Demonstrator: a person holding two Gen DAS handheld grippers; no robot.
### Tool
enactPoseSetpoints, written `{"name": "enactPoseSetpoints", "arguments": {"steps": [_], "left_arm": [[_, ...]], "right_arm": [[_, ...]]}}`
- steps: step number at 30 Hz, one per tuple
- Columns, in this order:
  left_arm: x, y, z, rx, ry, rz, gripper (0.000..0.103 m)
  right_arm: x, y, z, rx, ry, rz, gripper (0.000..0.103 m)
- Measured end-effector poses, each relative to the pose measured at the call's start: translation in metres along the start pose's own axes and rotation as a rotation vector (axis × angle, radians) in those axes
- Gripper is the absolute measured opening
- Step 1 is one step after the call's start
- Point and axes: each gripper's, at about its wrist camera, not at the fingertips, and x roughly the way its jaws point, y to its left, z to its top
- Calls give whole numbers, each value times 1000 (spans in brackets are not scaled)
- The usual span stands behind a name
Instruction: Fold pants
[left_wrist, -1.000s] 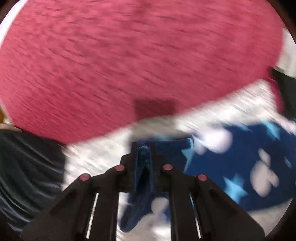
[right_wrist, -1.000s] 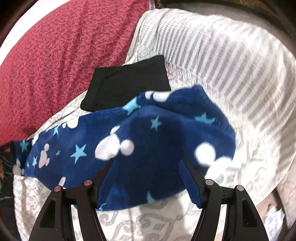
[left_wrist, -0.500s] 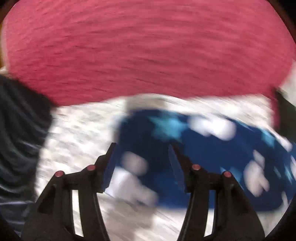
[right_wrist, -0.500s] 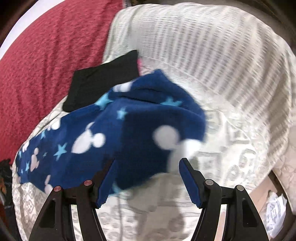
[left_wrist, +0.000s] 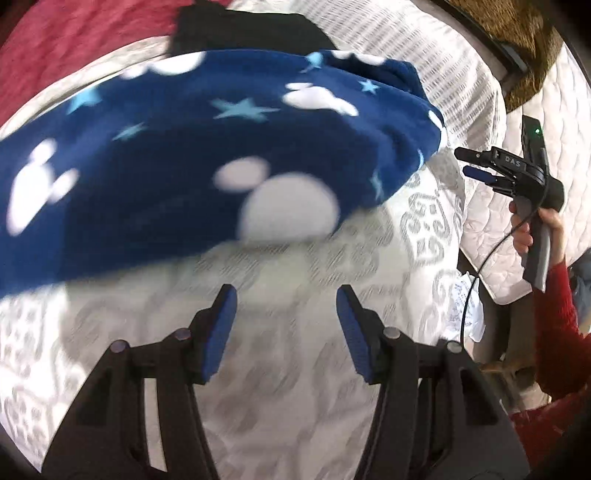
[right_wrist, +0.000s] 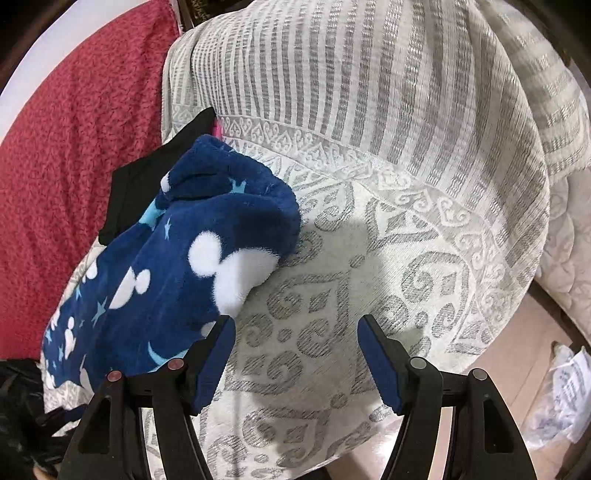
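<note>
The pants (left_wrist: 177, 155) are dark blue fleece with white mouse heads and light blue stars. They lie in a long folded strip on the white patterned cover (left_wrist: 295, 387). In the right wrist view the pants (right_wrist: 177, 273) lie to the left. My left gripper (left_wrist: 286, 321) is open and empty, just short of the pants' near edge. My right gripper (right_wrist: 295, 343) is open and empty, its left finger beside the pants' end. The right gripper also shows in the left wrist view (left_wrist: 471, 164), off the pants' right end.
A black folded garment (right_wrist: 155, 177) lies behind the pants. A red blanket (right_wrist: 66, 155) is at the left. A grey striped cover (right_wrist: 388, 92) rises behind. The floor with crumpled paper (right_wrist: 561, 398) is at the lower right.
My left gripper let go of the pants' end, opened and swung right along the strip. My right gripper stayed open and drew back to the right, off the pants.
</note>
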Motion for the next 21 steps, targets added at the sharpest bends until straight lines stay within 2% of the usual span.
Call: {"name": "enactPoseSetpoints", "arguments": {"steps": [4,9,11,17,21], "left_arm": [[16,-15,34,-20,2,-56,57],[12,-34,63,55,-92,16,67],[22,-34,72,49,-87,22,68],[26,-28,47,25,-41,12,68],[27,-24,37,28,-44,99,68]], "right_arm": [[3,-8,1,9,-8,21,70],[8,-24,3,55,-14,44,70],[9,-27,3,64,-15,57,70],[10,-27,11,41,-26,70,72],[12,-26,12,41,-28,87,73]]}}
